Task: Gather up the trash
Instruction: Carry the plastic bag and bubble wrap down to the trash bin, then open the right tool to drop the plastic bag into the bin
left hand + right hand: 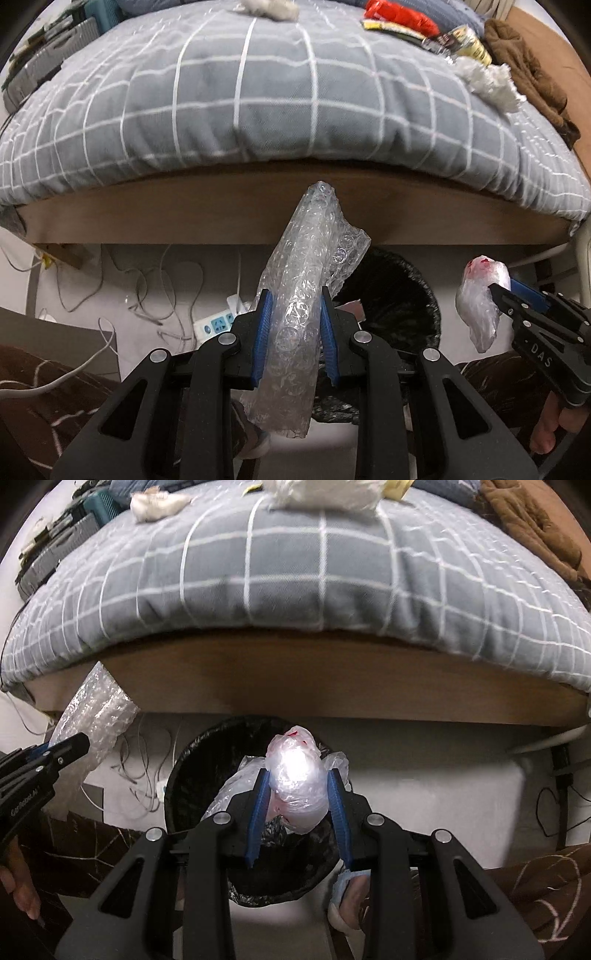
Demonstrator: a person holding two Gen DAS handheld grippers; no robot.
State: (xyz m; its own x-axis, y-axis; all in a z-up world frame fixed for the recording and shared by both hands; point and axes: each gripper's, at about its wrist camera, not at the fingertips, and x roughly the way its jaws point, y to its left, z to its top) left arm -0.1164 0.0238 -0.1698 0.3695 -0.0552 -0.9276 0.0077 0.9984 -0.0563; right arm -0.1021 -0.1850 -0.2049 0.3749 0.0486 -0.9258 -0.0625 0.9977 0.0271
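A roll of bubble wrap [303,295] stands clamped in the left gripper [295,325], its jaws closed on the roll's middle. At 3 o'clock, the right gripper [301,801] pinches a crumpled clear plastic bag [297,775] directly above the black-lined trash bin [199,760]. Tissue wads [487,83] lie on the bed's checked quilt [258,110] at 12 o'clock.

The bin [221,760] stands on the floor just in front of the bed frame [295,679], its mouth open upward. The frame and the overhanging quilt [295,572] close off the far side above it. Cables [155,295] and a power strip [214,326] clutter the floor left of the bin. Knees [535,893] flank the near side.
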